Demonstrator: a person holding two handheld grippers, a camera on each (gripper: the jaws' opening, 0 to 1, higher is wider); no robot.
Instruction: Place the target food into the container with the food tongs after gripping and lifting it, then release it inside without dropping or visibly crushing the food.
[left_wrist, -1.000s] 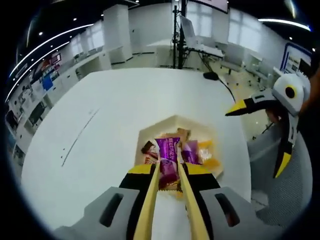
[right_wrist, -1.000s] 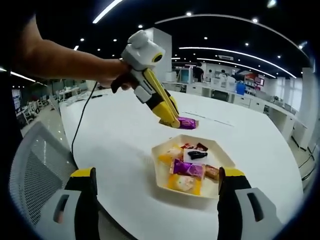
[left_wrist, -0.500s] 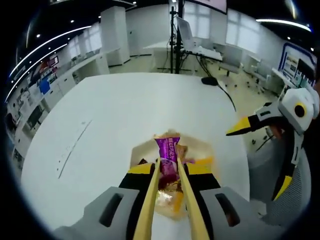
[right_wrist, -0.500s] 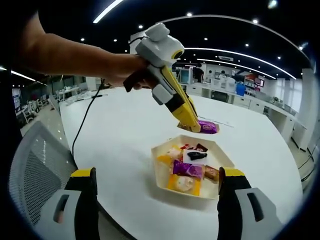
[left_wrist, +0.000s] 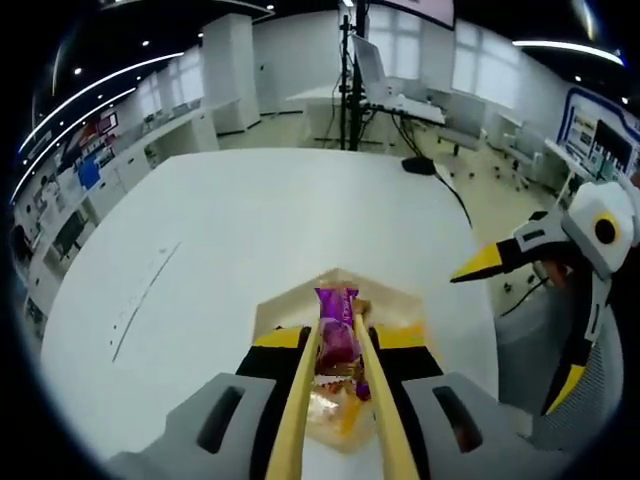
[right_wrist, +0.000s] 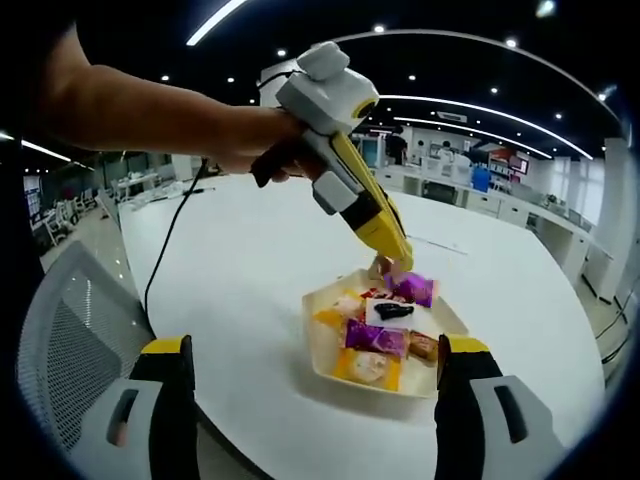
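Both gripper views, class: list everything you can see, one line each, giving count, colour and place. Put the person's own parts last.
Table: one, white, round, under everything.
Tray: one, cream, hexagonal, near the table edge.
Held candy: one, purple wrapper, in the left gripper, over the tray's far side.
Candies in tray: several, purple, yellow, orange, red, dark.
Chair: one, grey mesh, beside the table.
Cable: one, black, across the table.
Left gripper: yellow jaws, shut on candy.
Right gripper: jaws wide open.
Hand: holding the left gripper.

Open tabletop all round; crowding is inside the tray

The white table (right_wrist: 240, 300) lies bare around the hexagonal tray (right_wrist: 322, 345), whose floor is packed with wrapped sweets (right_wrist: 372, 338). The left gripper (right_wrist: 398, 268) and its purple packet (right_wrist: 412, 288) block the tray's far rim; the near side is unobstructed.
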